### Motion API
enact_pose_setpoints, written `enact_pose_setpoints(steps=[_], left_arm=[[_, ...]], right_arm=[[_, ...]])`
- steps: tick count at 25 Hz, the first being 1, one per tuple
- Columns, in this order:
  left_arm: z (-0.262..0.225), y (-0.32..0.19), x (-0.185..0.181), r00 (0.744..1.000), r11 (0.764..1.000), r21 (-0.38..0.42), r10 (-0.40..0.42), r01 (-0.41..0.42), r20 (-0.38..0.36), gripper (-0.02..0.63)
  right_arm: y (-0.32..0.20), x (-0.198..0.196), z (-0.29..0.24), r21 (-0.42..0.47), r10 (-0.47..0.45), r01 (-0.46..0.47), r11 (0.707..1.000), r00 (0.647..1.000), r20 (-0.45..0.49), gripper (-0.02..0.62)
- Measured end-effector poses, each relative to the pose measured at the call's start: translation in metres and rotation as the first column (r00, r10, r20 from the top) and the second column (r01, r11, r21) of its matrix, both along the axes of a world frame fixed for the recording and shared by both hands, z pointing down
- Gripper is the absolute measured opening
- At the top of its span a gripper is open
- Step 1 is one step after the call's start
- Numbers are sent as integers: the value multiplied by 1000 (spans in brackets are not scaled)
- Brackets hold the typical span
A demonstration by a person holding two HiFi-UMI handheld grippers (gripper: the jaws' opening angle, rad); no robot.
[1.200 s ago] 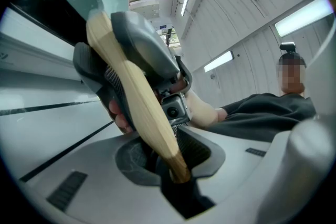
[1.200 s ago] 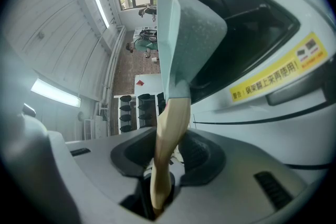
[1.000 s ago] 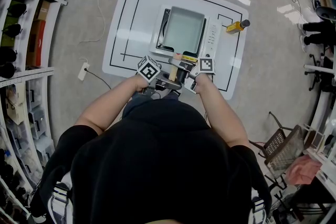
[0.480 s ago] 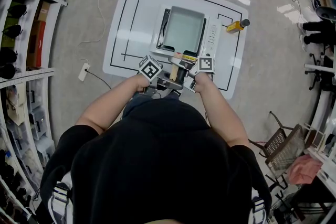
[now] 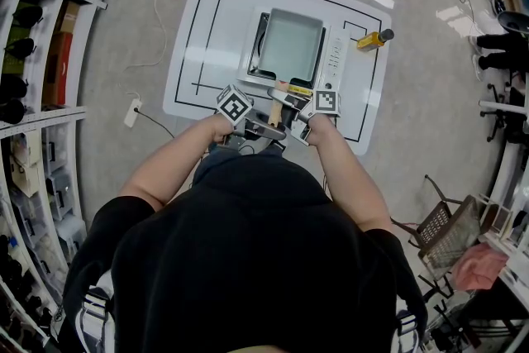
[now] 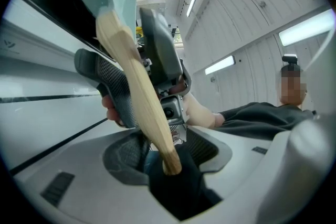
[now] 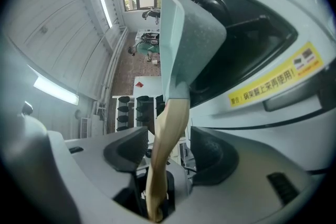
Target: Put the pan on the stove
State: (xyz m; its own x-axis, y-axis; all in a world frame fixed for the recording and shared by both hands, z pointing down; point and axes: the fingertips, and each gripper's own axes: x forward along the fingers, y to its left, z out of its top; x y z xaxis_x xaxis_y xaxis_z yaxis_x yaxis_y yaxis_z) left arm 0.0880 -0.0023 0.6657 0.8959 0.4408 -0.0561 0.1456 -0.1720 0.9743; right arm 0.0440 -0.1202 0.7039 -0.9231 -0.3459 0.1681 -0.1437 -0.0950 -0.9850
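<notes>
A square pale-green pan with a wooden handle rests on the white stove, its handle pointing towards me. My left gripper and right gripper both stand at that handle, facing each other. In the left gripper view the handle runs between the left gripper pads, and the jaws are opening. In the right gripper view the handle lies between the right gripper pads with a gap on each side. These jaws are opening too. The pan rises ahead.
The stove stands on a white table marked with black lines. A yellow bottle lies at its far right corner. Shelves line the left side, a power strip lies on the floor, and a wire basket stands at right.
Both grippers' jaws have spread apart off the wooden handle. The pan stays where it was on the stove, and the hands have barely shifted.
</notes>
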Motion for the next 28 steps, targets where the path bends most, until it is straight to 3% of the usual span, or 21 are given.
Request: enact_pose_setpoints(steps=[4, 14, 25, 28], left_arm=[[1, -4, -4, 1000, 1000, 14, -5, 5, 9, 216], [5, -17, -22, 997, 997, 60, -43, 39, 57, 233], [11, -35, -46, 989, 979, 183, -112, 92, 101, 233], [4, -44, -52, 983, 959, 252, -161, 134, 91, 233]], right_arm=[[-2, 0, -3, 3, 13, -13, 1000, 1000, 11, 244], [8, 14, -1, 20, 35, -33, 999, 997, -72, 245], [9, 46, -5, 71, 120, -109, 992, 979, -168, 244], [12, 51, -6, 91, 115, -99, 991, 973, -201, 242]])
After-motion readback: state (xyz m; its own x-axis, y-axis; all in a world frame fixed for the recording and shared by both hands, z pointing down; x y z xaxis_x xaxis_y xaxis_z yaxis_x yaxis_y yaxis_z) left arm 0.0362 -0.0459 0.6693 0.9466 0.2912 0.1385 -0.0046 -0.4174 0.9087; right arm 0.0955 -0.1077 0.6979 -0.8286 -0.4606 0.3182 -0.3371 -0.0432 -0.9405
